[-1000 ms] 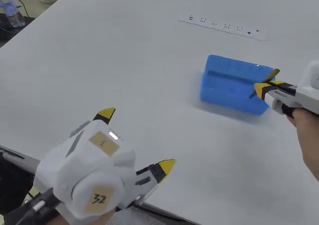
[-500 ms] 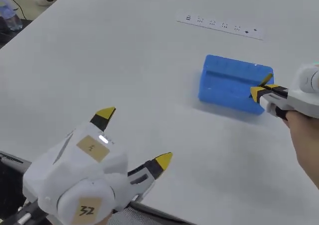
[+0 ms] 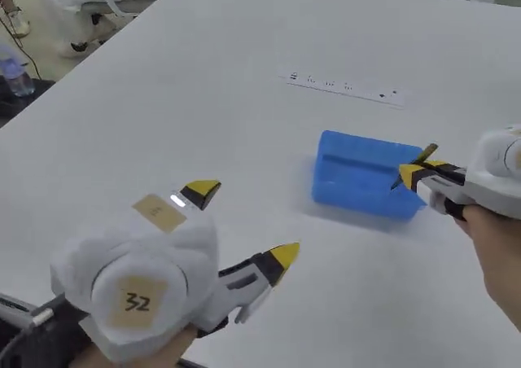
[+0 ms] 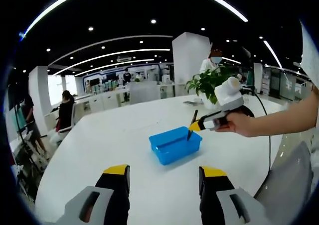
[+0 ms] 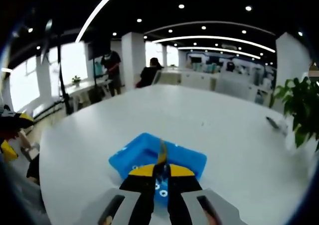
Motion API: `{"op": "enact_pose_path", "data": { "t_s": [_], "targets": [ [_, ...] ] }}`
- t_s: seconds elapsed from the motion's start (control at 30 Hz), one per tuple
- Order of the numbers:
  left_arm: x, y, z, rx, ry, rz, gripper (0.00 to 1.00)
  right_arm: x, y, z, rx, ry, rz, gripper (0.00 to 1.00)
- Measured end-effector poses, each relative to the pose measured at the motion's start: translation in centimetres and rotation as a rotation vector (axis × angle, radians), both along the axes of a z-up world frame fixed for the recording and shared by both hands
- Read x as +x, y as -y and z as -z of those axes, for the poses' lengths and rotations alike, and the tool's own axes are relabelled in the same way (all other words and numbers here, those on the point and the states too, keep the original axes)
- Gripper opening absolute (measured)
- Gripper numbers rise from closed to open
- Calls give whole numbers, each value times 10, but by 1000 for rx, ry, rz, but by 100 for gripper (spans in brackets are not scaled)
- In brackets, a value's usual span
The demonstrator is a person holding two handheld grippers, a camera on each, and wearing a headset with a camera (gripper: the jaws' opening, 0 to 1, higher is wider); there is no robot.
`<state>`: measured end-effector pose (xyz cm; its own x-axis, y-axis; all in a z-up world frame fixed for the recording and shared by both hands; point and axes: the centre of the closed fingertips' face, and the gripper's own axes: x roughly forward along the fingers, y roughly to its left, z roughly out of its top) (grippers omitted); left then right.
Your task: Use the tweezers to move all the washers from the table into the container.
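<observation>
Blue container, white table, black fingers with yellow tips

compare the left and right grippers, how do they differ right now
The left gripper has its jaws spread and holds nothing; the right gripper is shut on the tweezers. The left gripper is over bare table; the right gripper holds the tweezers over the blue container. Both have yellow-tipped jaws.

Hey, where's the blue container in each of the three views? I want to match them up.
Head view: blue container right of centre, beside the right gripper.
Left gripper view: centre, beyond the left gripper.
Right gripper view: lower centre, just ahead of the shut jaws.
Shared landmark: the tweezers held in the right gripper.
</observation>
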<state>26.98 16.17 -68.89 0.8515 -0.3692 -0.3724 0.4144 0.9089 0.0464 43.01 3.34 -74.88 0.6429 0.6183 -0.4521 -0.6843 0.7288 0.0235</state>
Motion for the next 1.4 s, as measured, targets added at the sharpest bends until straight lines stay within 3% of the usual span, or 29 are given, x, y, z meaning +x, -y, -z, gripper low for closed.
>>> {"op": "enact_pose_path", "data": {
  "t_s": [0.03, 0.1, 0.2, 0.3, 0.4, 0.57, 0.6, 0.63, 0.67, 0.8, 0.97, 1.1, 1.23, 1.4],
  "targets": [
    [3, 3, -4, -2, 0, 11, 41, -5, -1, -6, 0, 17, -12, 5],
    [12, 11, -18, 19, 49, 51, 31, -16, -4, -14, 7, 27, -35, 5],
    [19, 25, -25, 41, 62, 105, 35, -38, -11, -26, 9, 42, -75, 5],
    [23, 45, -27, 58, 50, 189, 35, -61, -19, -31, -5, 49, -126, 5],
    [24, 60, -34, 63, 75, 239, 34, -81, -24, -31, -40, 58, -168, 5],
    [19, 81, -32, 53, 36, 348, 24, -104, -31, -29, -58, 55, -235, 5],
    [17, 86, -30, 50, 23, 382, 23, -107, -31, -27, -66, 53, -243, 5],
    [13, 90, -25, 46, -16, 410, 22, -113, -32, -25, -73, 48, -256, 5],
    [12, 93, -24, 48, -20, 424, 22, -117, -33, -24, -76, 47, -263, 5],
    [7, 101, -14, 79, -39, 473, 22, -139, -38, -13, -113, 36, -319, 5],
    [-7, 110, 8, 142, -103, 567, 17, -157, -39, 1, -164, 41, -357, 5],
    [-14, 115, 16, 167, -111, 619, 13, -166, -39, 11, -209, 41, -382, 5],
    [-21, 116, 29, 228, -130, 672, 4, -170, -38, 17, -244, 49, -401, 5],
    [-24, 117, 38, 242, -138, 702, 1, -170, -32, 23, -287, 60, -414, 5]
  ]
}}
